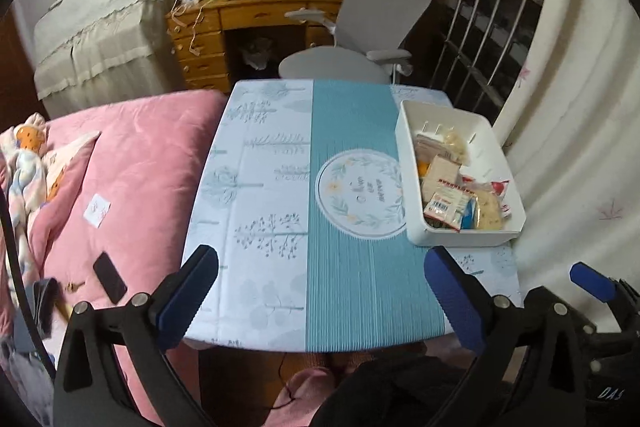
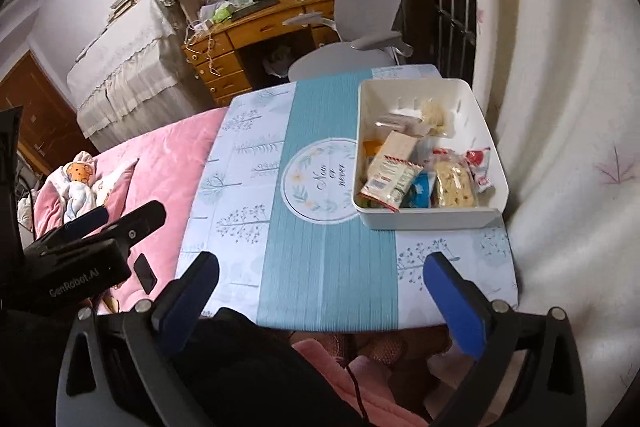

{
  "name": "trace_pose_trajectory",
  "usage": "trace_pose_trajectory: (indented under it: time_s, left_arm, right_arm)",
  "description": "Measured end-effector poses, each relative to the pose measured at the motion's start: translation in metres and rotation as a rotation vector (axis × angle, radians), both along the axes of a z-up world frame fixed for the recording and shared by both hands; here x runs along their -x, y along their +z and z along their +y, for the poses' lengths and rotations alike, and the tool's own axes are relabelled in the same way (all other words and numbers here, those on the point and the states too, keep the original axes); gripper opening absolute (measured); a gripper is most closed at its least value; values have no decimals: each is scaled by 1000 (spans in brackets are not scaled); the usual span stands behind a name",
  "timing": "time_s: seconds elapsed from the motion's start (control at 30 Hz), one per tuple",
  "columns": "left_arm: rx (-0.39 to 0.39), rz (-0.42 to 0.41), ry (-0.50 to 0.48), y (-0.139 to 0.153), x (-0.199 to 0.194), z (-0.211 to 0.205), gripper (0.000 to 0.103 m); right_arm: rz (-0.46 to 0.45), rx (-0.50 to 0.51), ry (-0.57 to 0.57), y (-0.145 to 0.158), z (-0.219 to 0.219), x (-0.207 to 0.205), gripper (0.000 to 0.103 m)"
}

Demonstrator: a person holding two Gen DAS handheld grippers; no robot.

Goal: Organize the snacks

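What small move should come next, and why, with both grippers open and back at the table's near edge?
Probably ease the right gripper forward toward the white rectangular plastic bin of wrapped snack packets. Both it and the left gripper are open, holding nothing, and the bin sits on the right side of the blue patterned tablecloth, nearer the right gripper.

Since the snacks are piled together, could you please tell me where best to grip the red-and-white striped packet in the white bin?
Grip the striped packet by its raised near end, coming from above with the right tool, which is open. The packet lies tilted atop the others in the white bin, so that edge probably stands free of the near wall.
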State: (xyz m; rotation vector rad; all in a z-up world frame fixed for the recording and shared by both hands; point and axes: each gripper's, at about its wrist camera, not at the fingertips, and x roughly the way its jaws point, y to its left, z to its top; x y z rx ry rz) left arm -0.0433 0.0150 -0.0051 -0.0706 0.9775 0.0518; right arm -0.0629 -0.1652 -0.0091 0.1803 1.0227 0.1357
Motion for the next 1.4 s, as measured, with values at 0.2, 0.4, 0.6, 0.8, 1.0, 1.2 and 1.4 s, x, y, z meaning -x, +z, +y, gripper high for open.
trace_pose_trajectory:
  time_s: [0.2,0.4,0.6,0.8,1.0,1.2,1.4]
  left_arm:
    - [-22,17,5,-11,7,-12,102]
    - [-53,3,-9,-12,9,-29,102]
    - [-78,-11,-47,-11,8,-44,102]
    - [-91,-22,-60,-9,4,-51,102]
    - [-91,-23,-59,-9,5,-52,102]
    - [-98,-21,-63,-9,0,-52,102]
    - [-103,-20,-59,-8,-2,-53,102]
  right_arm:
    - [23,29,-3,-11,-1,4,102]
    - [27,44,-28,-15,-13,12,102]
    - [37,48,-64,-18,-26,15,102]
    - [28,45,-80,-18,-33,15,102]
    - [33,41,-82,-19,-35,13,102]
    - [31,42,-82,-19,-35,12,102]
    - [38,37,-74,-19,-36,9,102]
